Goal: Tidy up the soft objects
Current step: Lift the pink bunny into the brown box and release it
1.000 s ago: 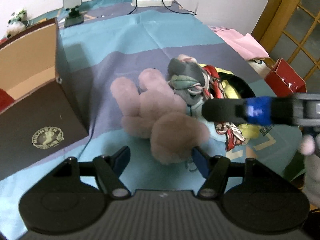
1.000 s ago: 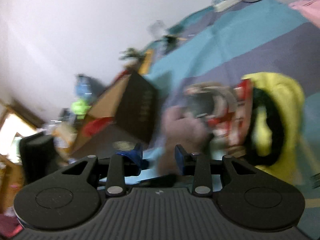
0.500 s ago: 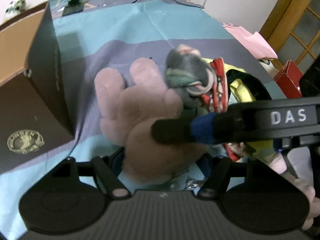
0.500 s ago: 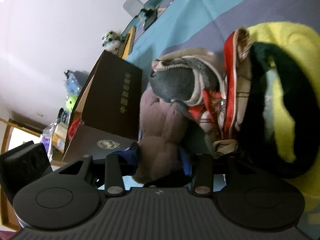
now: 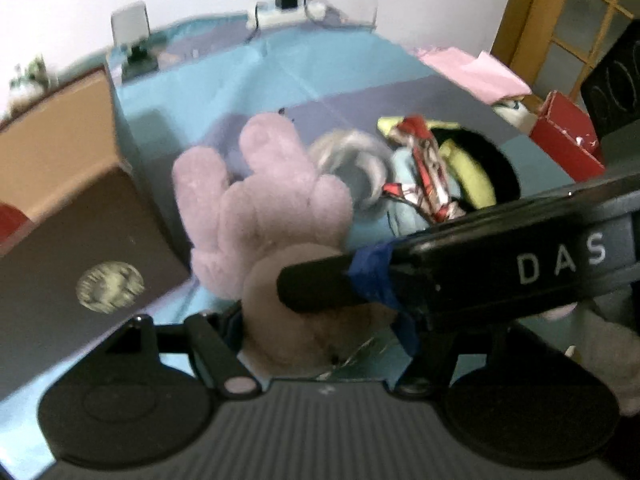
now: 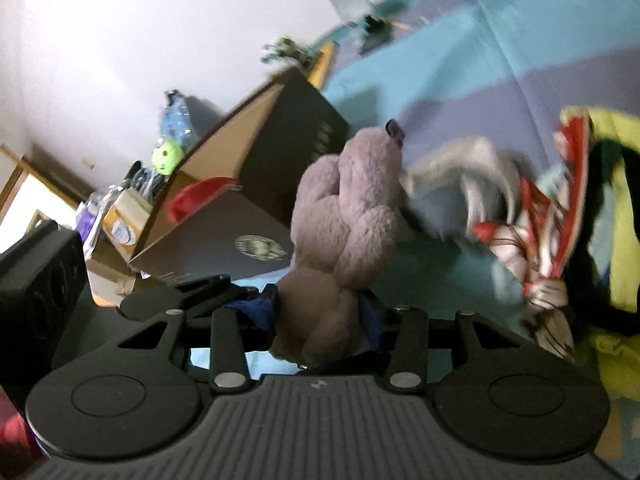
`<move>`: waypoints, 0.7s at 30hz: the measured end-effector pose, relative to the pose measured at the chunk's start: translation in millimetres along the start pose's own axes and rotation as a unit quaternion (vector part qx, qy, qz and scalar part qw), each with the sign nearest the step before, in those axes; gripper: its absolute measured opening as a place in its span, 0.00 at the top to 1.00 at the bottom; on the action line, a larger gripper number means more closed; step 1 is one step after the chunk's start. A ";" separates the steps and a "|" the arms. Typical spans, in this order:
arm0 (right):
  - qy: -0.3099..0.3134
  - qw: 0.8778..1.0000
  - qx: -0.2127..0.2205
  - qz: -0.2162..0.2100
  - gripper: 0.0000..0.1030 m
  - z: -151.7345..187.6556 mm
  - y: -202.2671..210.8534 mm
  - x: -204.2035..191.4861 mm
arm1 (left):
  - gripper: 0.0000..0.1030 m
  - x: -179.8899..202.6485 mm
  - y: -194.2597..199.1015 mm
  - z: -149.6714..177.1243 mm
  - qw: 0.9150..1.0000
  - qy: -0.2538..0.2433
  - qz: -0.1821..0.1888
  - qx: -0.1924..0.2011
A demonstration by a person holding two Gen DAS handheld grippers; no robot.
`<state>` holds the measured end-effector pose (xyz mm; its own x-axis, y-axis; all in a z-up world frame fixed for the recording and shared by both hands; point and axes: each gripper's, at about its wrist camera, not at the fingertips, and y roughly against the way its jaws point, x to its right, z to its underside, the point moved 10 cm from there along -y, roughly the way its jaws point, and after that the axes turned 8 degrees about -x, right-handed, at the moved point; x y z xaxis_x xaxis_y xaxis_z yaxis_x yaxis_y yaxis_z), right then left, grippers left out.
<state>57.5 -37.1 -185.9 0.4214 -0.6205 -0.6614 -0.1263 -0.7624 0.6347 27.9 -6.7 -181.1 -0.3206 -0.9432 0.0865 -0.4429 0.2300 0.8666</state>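
Observation:
A pink plush toy (image 5: 264,216) lies on the blue and purple cloth, its head between both grippers. My left gripper (image 5: 320,320) is shut on the plush's head. My right gripper (image 6: 320,316) is also shut on the plush (image 6: 348,216), coming in from the right; one of its fingers (image 5: 320,288) crosses the left wrist view. A grey rolled cloth (image 5: 356,164), a red patterned scarf (image 5: 428,168) and a yellow and black garment (image 5: 476,168) lie in a pile just right of the plush. An open dark brown box (image 5: 60,216) stands to the left.
A red item (image 6: 200,196) lies inside the box. A power strip (image 5: 280,12) and a small stand (image 5: 132,36) sit at the far edge of the cloth. A red carton (image 5: 568,136) and pink fabric (image 5: 476,72) are at the right.
The right gripper has closed on the plush's head beside the left gripper. The plush has been raised and pulled apart from the grey cloth, which has slid away from it.

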 end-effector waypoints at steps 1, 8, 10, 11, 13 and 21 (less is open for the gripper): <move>0.014 1.000 0.006 0.001 0.72 0.0 3.7 -6.5 | 0.33 -1.6 8.2 -2.4 1.000 -0.004 -0.001 0.012; 0.077 0.995 0.068 0.002 0.72 -5.4 25.8 -47.1 | 0.33 -11.7 55.4 -19.8 0.996 -0.035 -0.010 0.079; 0.088 0.992 0.087 0.005 0.72 -9.9 30.4 -57.0 | 0.32 -15.8 65.8 -24.9 0.995 -0.034 -0.010 0.092; 0.092 0.991 0.096 0.006 0.72 -12.9 32.6 -62.2 | 0.29 -18.5 71.1 -28.3 0.995 -0.033 -0.007 0.099; 0.096 0.989 0.112 0.002 0.72 -19.9 34.0 -73.3 | 0.29 -25.8 84.8 -37.1 0.992 -0.035 -0.017 0.119; 0.148 0.974 0.173 -0.003 0.72 -70.5 36.0 -124.4 | 0.29 -80.5 125.1 -75.1 0.983 -0.011 -0.039 0.178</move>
<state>63.8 25.5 -52.6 0.6572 -0.5741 -0.4884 -0.3959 -0.8143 0.4245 61.2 80.0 -42.8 -0.2906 -0.9568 0.0132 -0.7300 0.2306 0.6434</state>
